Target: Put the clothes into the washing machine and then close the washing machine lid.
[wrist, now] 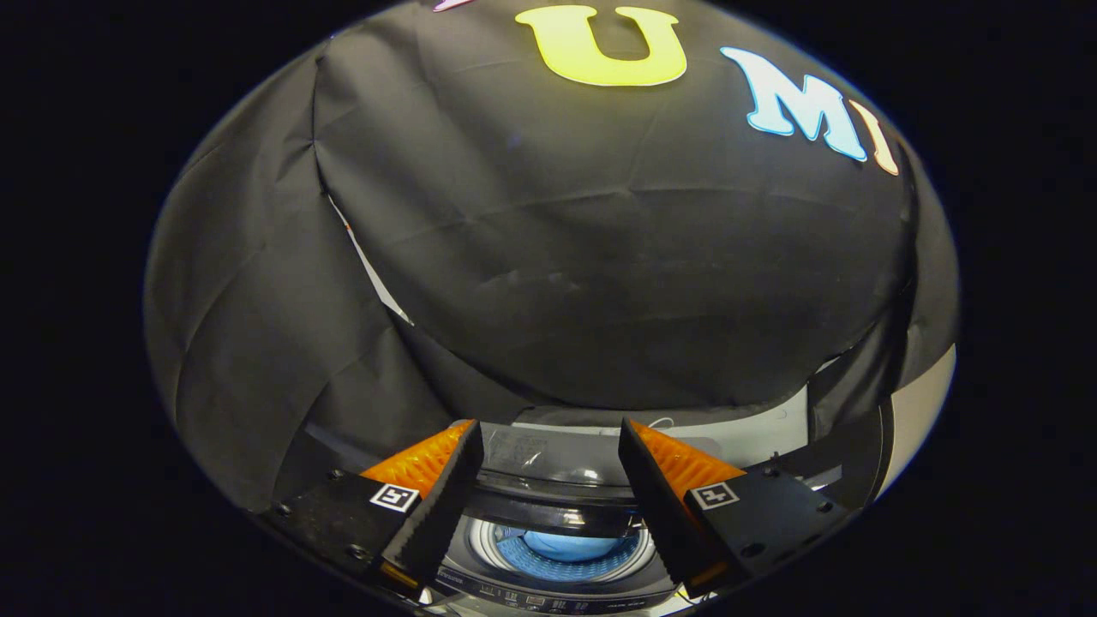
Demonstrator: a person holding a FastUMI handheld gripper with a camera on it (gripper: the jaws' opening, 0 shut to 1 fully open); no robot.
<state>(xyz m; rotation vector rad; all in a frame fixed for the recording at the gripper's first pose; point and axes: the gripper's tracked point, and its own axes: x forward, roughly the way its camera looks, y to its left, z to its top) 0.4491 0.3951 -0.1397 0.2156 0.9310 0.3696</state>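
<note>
My gripper point(550, 446) is open, its two fingers spread wide with nothing between them. Below and between the fingers I look down on the top-loading washing machine point(557, 587). Its round drum opening point(566, 548) shows, with a blue piece of clothing point(566, 543) lying inside. The dark, glossy lid point(548, 463) stands raised behind the opening, just ahead of the fingertips. The machine's control strip runs along the near rim under the fingers.
The booth's black cloth wall point(600, 257) hangs close behind the machine and wraps round on both sides. A pale panel point(921, 411) shows past the cloth at the right, beyond the right finger.
</note>
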